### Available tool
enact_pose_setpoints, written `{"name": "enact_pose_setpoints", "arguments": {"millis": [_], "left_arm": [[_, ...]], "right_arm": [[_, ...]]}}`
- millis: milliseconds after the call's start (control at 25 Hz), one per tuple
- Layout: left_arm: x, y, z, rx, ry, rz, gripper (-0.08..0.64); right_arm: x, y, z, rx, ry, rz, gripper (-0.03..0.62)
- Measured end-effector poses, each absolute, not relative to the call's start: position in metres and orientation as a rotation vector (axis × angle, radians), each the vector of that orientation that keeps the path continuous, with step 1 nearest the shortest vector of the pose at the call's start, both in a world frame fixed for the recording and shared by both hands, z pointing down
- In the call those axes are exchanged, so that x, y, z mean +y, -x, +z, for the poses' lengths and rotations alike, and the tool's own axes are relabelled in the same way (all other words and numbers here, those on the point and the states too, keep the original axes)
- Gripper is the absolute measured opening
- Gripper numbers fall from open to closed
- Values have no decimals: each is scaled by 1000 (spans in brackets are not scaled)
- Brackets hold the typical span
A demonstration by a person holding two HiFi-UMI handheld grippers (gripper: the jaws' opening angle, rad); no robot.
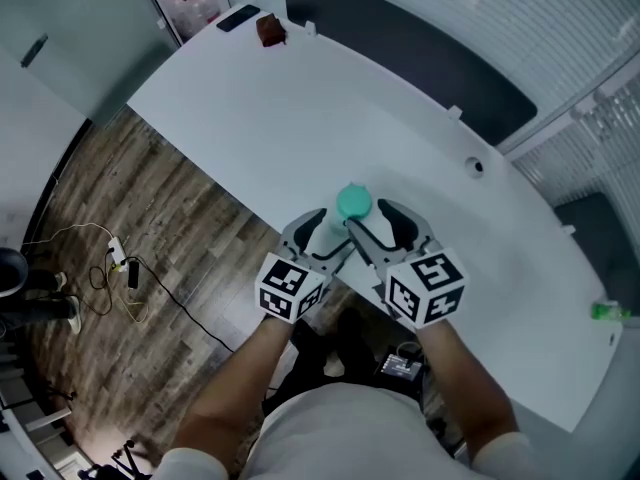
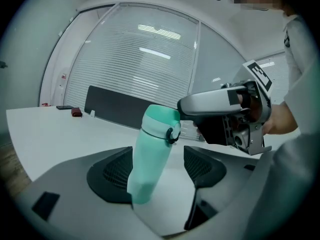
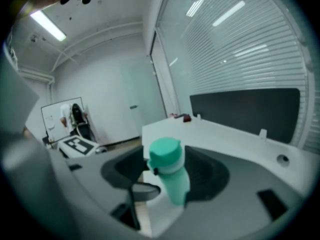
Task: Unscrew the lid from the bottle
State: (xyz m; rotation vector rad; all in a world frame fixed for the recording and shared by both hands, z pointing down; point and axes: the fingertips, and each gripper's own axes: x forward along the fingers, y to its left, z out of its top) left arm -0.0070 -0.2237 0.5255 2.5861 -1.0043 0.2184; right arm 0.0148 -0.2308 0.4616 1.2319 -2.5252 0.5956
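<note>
I hold a hand-held gripper in each hand, and both are low at the near edge of the white bench [image 1: 300, 108]. The green bottle [image 2: 149, 159] is there too, just in front of me. Its green lid [image 1: 353, 202] is on top (there is a small black loop [image 2: 173, 134] at the lid's side).

My left hand-held gripper [image 1: 328, 233] is let loose. Its two jaws are wide apart and the bottle is in between them. The bottle is very near one dark pad [image 2: 114, 176], but I can't tell if it touches. There is a clear gap to the other pad, so nothing is being squeezed.

My right hand-held gripper [image 1: 378, 223] is let loose as well. Its jaws are wide apart and the bottle is in the space between them. In the left gripper view, one long finger of the right one reaches in just beside the lid.

Far off at the other end of the bench lie a black phone [image 1: 237, 18] and a small dark red thing [image 1: 270, 30], near each other. A long dark panel [image 1: 400, 48] runs along the back edge of the bench. Down on the wood floor [image 1: 150, 218] there are some cords [image 1: 118, 263].
</note>
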Motion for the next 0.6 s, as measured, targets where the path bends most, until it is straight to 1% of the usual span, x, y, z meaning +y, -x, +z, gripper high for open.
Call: {"name": "enact_pose_setpoints", "arguments": {"millis": [160, 600], "left_arm": [[-237, 0, 527, -1046, -2611, 256, 316], [-256, -10, 535, -1139, -2591, 294, 314]], "right_arm": [[-245, -5, 466, -2477, -1227, 529, 262], [-262, 8, 476, -2359, -1227, 454, 269]]}}
